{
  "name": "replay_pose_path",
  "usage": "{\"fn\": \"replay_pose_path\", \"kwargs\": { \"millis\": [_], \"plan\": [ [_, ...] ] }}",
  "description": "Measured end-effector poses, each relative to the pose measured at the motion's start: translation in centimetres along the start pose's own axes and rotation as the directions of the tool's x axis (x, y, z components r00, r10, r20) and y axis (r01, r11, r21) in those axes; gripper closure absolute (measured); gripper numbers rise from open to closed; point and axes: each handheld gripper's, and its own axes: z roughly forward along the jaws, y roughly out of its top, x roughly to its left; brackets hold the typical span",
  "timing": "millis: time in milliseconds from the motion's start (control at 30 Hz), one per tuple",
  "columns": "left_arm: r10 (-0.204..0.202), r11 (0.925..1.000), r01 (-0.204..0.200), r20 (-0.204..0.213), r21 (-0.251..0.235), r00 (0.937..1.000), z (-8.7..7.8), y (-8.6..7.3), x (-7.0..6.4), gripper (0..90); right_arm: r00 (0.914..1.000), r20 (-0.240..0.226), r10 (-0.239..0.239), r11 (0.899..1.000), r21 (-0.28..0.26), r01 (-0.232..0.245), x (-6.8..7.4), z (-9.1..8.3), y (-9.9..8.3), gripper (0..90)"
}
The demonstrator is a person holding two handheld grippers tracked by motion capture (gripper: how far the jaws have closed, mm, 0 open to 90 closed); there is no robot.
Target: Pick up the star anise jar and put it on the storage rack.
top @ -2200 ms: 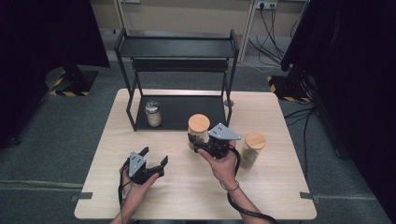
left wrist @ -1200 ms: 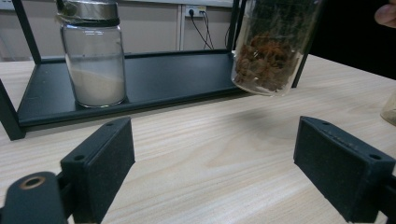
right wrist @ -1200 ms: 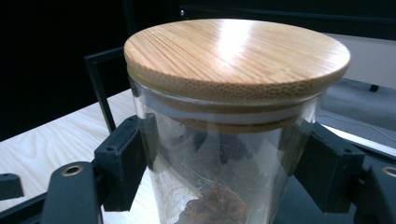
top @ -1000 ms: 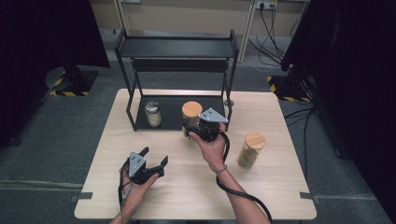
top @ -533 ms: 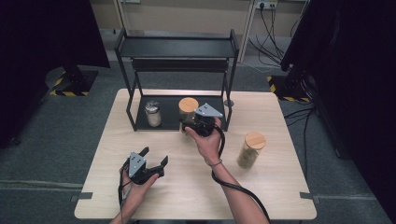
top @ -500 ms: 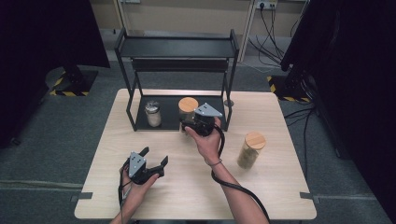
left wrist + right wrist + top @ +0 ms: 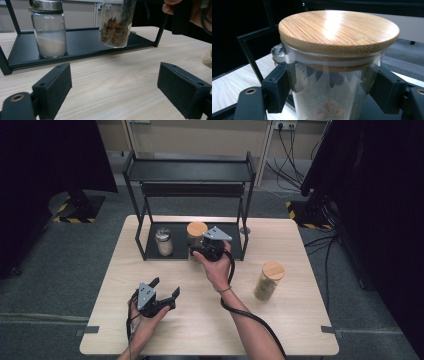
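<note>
In the high view, the right gripper (image 7: 202, 251) is seen at the front edge of the black rack (image 7: 190, 170), its jaws closed on the wooden-lidded jar (image 7: 196, 234), which is held over the rack's lower shelf beside the metal-lidded jar (image 7: 163, 241); whether its base touches the shelf cannot be told from here. The left gripper (image 7: 165, 290) is held low over the near left part of the wooden table (image 7: 300, 320), jaws spread apart and holding nothing. A second wooden-lidded jar (image 7: 267, 280) is seen standing on the table well apart to the right. Grey floor, dark curtains at both sides and cables by the back wall are shown around the table. In the left gripper view, something not given from above is shown: the held jar (image 7: 116, 25) hangs tilted just above the shelf, brown star-shaped contents inside, while the metal-lidded jar (image 7: 49, 30), partly filled with white powder, stands on the shelf; the open pads (image 7: 53, 87) frame bare tabletop. In the right gripper view, the bamboo lid (image 7: 338, 30) is seen close up and the glass is clamped between both pads (image 7: 277, 87) below the rim. Compared with 2.2 seconds ago, the jar has been carried from the open table to the rack, while the left gripper has stayed in place.
</note>
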Motion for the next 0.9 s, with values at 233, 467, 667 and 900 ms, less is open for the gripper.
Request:
{"fn": "replay_pose_path", "kwargs": {
  "millis": [233,467,667,900],
  "plan": [
    [0.001,1.0,-0.001,0.001,0.0,1.0,0.0,0.0,0.0,11.8,1.0,0.002,0.007,1.0,0.0,-0.007,0.1,1.0,0.4,25.3],
    [0.002,1.0,-0.002,0.001,0.001,1.0,0.0,0.0,0.0,11.8,0.9999,0.006,0.011,1.0,0.003,-0.011,0.1,2.0,0.8,25.3],
    [0.001,1.0,-0.001,0.003,-0.003,1.0,0.0,0.0,0.0,11.8,0.9997,0.012,0.022,1.0,0.013,-0.023,0.0,2.9,0.7,25.3],
    [0.003,1.0,-0.003,0.003,-0.002,1.0,0.0,0.0,0.0,11.8,0.9986,0.037,0.038,0.999,0.036,-0.039,-0.8,3.9,0.2,25.3]
  ]
}}
